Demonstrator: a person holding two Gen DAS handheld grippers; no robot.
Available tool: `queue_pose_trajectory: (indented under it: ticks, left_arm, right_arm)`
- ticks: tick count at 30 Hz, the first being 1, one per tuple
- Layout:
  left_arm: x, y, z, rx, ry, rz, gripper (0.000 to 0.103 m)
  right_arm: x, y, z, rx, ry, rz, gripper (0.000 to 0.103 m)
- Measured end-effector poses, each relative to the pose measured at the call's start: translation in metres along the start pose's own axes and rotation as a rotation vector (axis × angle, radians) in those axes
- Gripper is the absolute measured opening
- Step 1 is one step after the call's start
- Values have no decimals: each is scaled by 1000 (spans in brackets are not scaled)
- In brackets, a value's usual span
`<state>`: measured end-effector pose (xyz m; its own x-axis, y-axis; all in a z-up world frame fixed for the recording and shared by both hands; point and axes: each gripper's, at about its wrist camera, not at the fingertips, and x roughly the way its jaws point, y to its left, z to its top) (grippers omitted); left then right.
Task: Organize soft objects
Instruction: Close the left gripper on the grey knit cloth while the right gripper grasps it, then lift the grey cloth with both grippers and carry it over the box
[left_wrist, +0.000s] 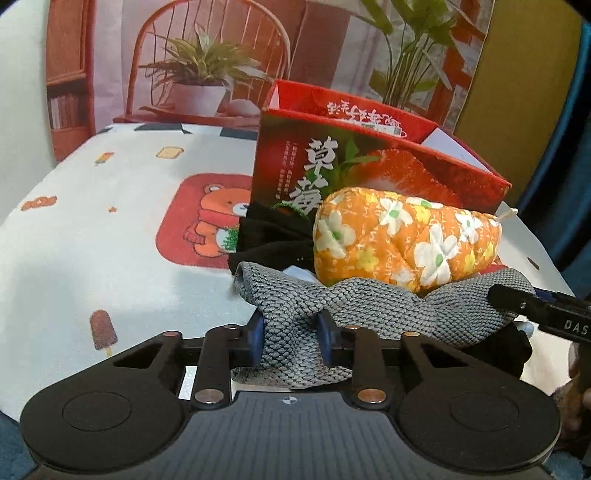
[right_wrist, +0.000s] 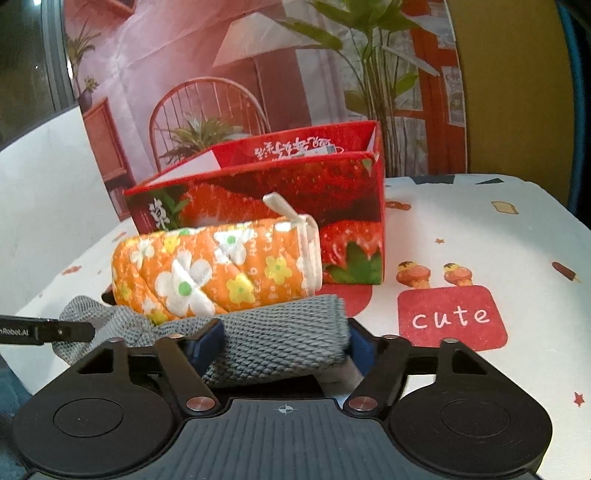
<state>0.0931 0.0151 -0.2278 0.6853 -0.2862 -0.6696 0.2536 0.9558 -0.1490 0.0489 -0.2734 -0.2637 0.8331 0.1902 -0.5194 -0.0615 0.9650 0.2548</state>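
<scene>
A grey knitted cloth (left_wrist: 295, 306) lies bunched on the tablecloth near the front. My left gripper (left_wrist: 291, 341) is shut on its left end, with the fabric pinched between the blue pads. My right gripper (right_wrist: 282, 345) is closed around the thicker right end of the grey cloth (right_wrist: 280, 339), and both pads touch it. An orange padded pouch with white flowers (left_wrist: 402, 240) (right_wrist: 218, 273) rests on top of the cloth. Black fabric (left_wrist: 269, 236) lies behind the cloth, partly hidden. The right gripper's finger (left_wrist: 517, 299) shows at the left wrist view's right edge.
An open-topped red strawberry-print box (left_wrist: 369, 162) (right_wrist: 332, 192) stands just behind the pile. The table carries a white cartoon tablecloth (left_wrist: 110, 229) (right_wrist: 480, 240). A printed backdrop with a chair and plants (left_wrist: 203, 55) hangs behind the table.
</scene>
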Motion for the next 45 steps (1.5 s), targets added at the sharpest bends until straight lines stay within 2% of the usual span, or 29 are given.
queue_pose_trajectory:
  ticks: [9, 16, 20, 22, 25, 35, 45]
  left_arm:
    - [-9, 0, 2, 16, -39, 21, 24]
    - [-10, 0, 1, 22, -45, 21, 24]
    - [-13, 0, 1, 22, -60, 15, 18]
    - [-16, 1, 3, 16, -75, 9, 17]
    - [-24, 0, 6, 19, -108, 7, 11]
    - [-61, -4, 35, 49, -243, 5, 11]
    - [-73, -23, 102, 65, -328, -1, 11]
  right_arm:
    - [-13, 2, 6, 10, -45, 40, 33]
    - [-14, 3, 6, 9, -51, 53, 26]
    - [-16, 4, 7, 7, -56, 58, 23]
    - [-18, 5, 8, 3, -60, 65, 17]
    - [-23, 8, 11, -14, -73, 82, 15]
    - [-48, 19, 42, -46, -178, 118, 13]
    - [-49, 23, 118, -96, -281, 137, 13]
